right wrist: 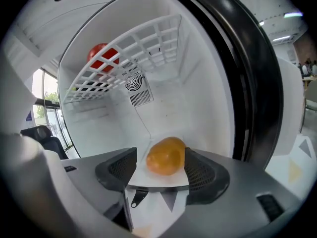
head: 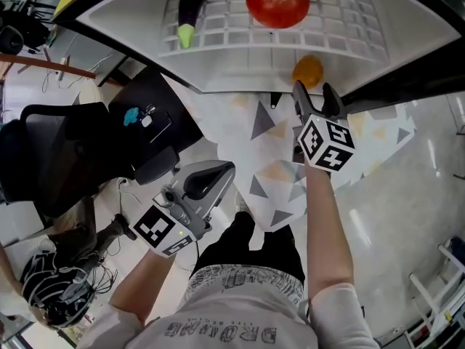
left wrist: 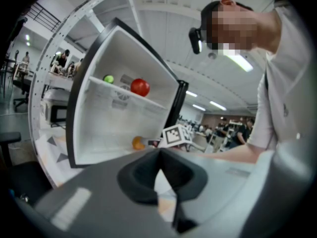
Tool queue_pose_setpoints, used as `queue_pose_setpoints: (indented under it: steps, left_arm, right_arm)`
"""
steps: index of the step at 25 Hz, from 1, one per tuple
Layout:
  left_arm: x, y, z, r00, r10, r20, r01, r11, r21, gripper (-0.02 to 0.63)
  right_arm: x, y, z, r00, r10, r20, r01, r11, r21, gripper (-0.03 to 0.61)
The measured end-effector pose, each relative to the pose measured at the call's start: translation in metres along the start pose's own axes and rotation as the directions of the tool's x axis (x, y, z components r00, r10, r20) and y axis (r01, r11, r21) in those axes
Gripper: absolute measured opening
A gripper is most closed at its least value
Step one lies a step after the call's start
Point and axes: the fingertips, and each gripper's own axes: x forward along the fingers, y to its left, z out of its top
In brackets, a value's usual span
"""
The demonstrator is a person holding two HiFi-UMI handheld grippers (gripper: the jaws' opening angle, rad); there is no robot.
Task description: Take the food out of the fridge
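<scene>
Right gripper view shows the right gripper (right wrist: 159, 158) with fingers apart, and an orange fruit (right wrist: 166, 156) lying between them on the floor of the white fridge (right wrist: 203, 88), unclamped. A red apple (right wrist: 101, 56) sits above on the wire shelf (right wrist: 148, 36). Left gripper view shows the left gripper (left wrist: 158, 155) outside the fridge, fingers together and empty.

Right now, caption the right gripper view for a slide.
Right gripper, jaws open, frames an orange fruit on the fridge floor; red apple on shelf above.
</scene>
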Motion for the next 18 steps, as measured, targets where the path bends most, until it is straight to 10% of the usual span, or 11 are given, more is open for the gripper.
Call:
queue_pose_setpoints:
  steps: [18]
  left_arm:
    - [-0.005, 0.011, -0.005, 1.000, 0.014, -0.011, -0.015, 1.000, -0.014, 0.006]
  right_arm:
    - [0.038, -0.006, -0.013, 0.989, -0.133, -0.060, 0.130, 0.990, -0.050, 0.327]
